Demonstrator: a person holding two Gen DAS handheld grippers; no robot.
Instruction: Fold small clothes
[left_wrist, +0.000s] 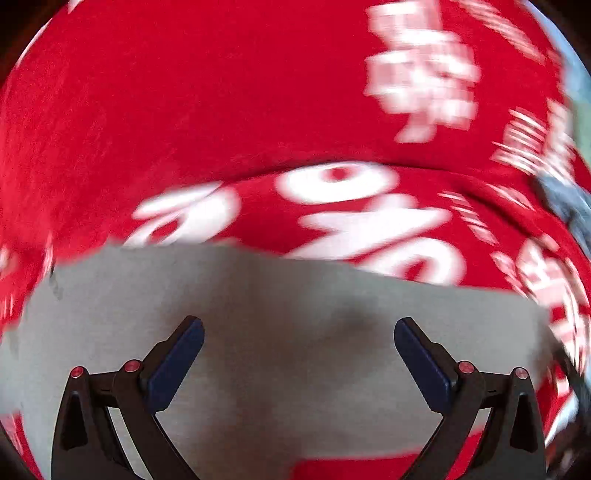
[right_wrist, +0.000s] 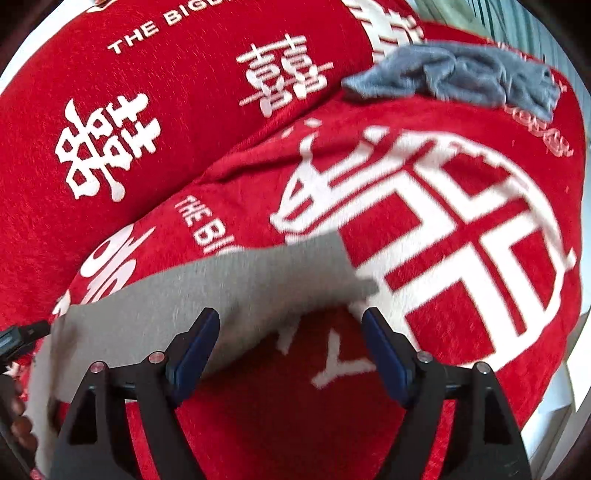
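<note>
A flat grey cloth (left_wrist: 258, 295) lies spread on a red blanket (left_wrist: 184, 110). In the left wrist view my left gripper (left_wrist: 299, 328) hovers over it, open wide with nothing between the blue pads. In the right wrist view the same grey cloth (right_wrist: 221, 288) shows a loose corner at the right, its edge running past the left finger (right_wrist: 199, 343). My right gripper (right_wrist: 291, 317) stands open above that edge and the pads press on nothing. A crumpled blue-grey cloth (right_wrist: 461, 74) lies farther back on the blanket.
The red blanket (right_wrist: 147, 110) with white characters and lettering covers the whole surface and is bunched into folds. The blue-grey cloth (left_wrist: 565, 199) also shows at the right rim of the left wrist view. A person's fingers (right_wrist: 18, 424) appear at the lower left.
</note>
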